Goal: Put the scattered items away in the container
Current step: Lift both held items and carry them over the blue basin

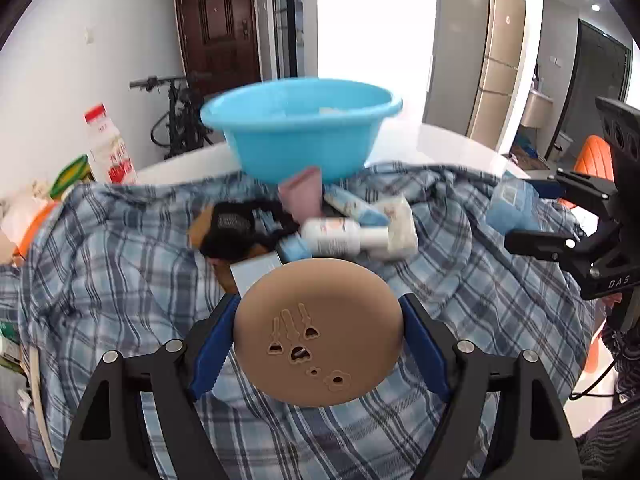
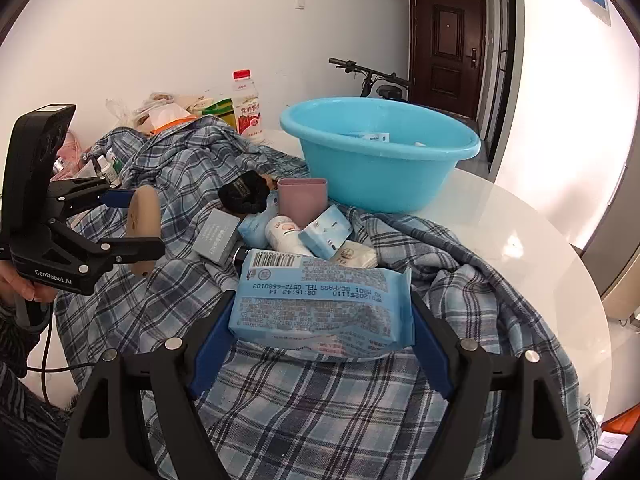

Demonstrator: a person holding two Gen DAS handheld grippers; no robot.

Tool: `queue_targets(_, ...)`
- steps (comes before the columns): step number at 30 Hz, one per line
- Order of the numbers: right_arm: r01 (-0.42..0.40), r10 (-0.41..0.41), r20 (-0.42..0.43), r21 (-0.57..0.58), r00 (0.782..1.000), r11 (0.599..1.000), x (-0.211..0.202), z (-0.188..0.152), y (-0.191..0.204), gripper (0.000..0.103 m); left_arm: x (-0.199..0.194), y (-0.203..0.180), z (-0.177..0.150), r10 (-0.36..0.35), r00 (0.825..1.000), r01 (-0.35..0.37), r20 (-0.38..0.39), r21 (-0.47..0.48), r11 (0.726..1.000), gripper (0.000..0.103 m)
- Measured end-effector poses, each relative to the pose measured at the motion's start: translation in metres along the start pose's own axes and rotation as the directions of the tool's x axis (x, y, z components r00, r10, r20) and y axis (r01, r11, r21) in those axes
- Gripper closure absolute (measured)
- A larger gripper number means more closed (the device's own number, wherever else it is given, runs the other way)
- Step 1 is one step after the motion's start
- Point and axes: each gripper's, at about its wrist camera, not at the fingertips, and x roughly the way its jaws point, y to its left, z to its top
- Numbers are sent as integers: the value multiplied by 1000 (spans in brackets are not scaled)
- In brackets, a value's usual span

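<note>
- The left gripper holds a round tan disc by its two opposite edges, above the plaid cloth. The disc looks stiff and light; its smooth rim may slip on the blue pads, so the grip across the full width is good.
- The right gripper holds a blue wipes pack at its short ends. The pack is soft and can sag or bend in the middle.
- The blue basin stands behind the pile on the white table, near both hands. Some items already lie in it.
</note>
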Motion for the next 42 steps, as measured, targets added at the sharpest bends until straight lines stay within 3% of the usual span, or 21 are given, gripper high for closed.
queue_targets(8, 5, -5, 34, -6, 999, 1000, -1, 19, -11, 23, 0, 10, 40, -19, 1000, 19, 21, 14, 1000, 21)
queue_targets(13, 6, -6, 48, -2, 999, 1000, 1, 37, -20, 23, 10, 23, 62, -53, 998, 54, 17, -39, 998, 21)
queue_targets(20, -2, 1, 28, 50, 1000, 999, 13, 59, -42, 23, 27, 32, 101, -30, 999, 30, 21, -16, 999, 21)
queue_targets(23, 45, -47, 36, 49, 998, 998, 16, 72, -51, 23, 36, 38, 123, -36, 999, 36, 15, -21, 999, 21)
queue_targets(30, 81, -85, 66, 60, 994, 995, 23, 105, -73, 23, 60, 48, 174, 2, 1000, -1, 23, -38, 999, 21)
queue_targets(33, 84, -89, 74, 69, 993, 994, 30, 118, -83, 23, 73, 56, 192, -15, 1000, 16, 19, -73, 997, 21)
queue_targets(42, 95, -100, 46, 95, 994, 991, 66, 149, -104, 23, 122, 65, 225, -38, 999, 35, -21, -127, 991, 21)
